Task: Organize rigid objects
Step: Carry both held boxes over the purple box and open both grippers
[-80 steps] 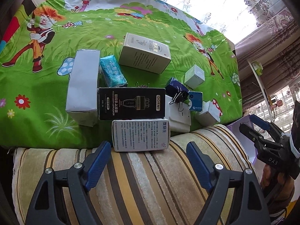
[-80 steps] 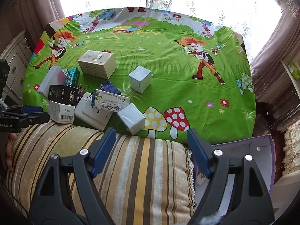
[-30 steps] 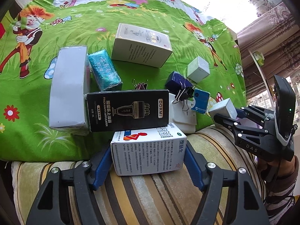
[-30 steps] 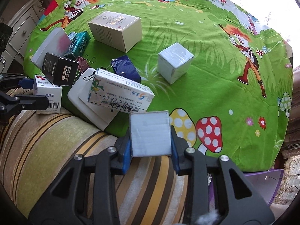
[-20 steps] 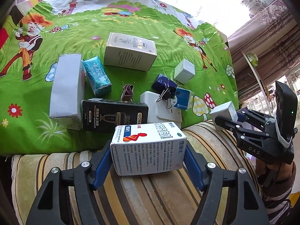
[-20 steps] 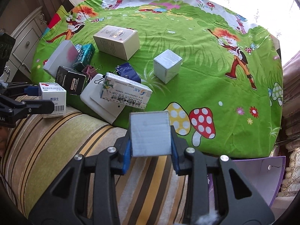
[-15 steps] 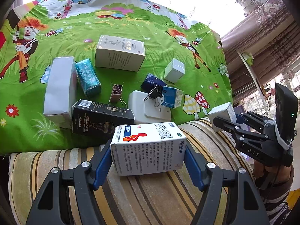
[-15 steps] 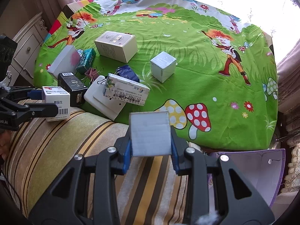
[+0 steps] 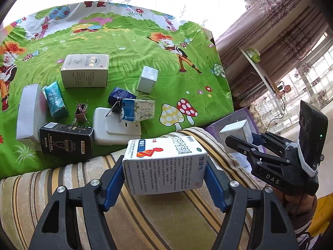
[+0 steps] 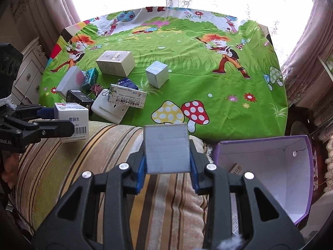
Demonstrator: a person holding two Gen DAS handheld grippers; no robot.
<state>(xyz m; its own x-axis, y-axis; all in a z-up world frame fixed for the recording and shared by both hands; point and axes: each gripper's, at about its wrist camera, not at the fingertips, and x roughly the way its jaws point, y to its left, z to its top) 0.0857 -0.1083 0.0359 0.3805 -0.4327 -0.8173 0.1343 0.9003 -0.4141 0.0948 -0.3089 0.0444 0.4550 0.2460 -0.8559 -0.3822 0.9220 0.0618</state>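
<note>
Right wrist view: the right gripper (image 10: 167,167) clamps a grey cube (image 10: 167,149), whose lower faces are hidden. The left gripper (image 9: 164,179) clamps a medicine box (image 9: 164,167). Beyond both lies a cartoon-print cloth (image 10: 187,79); right of the cube, a purple box (image 10: 268,170).

Crowded left edge, open right half of the table

Boxes and binder clips huddle on the near-left of the green cartoon-print tablecloth (image 10: 208,87); a lone small white cube box (image 10: 157,76) stands apart just right of them. Beyond it the cloth lies bare. The open purple cardboard box (image 10: 270,166) beside the striped beige cushion (image 10: 93,166) has room inside, with one small carton at its bottom.
</note>
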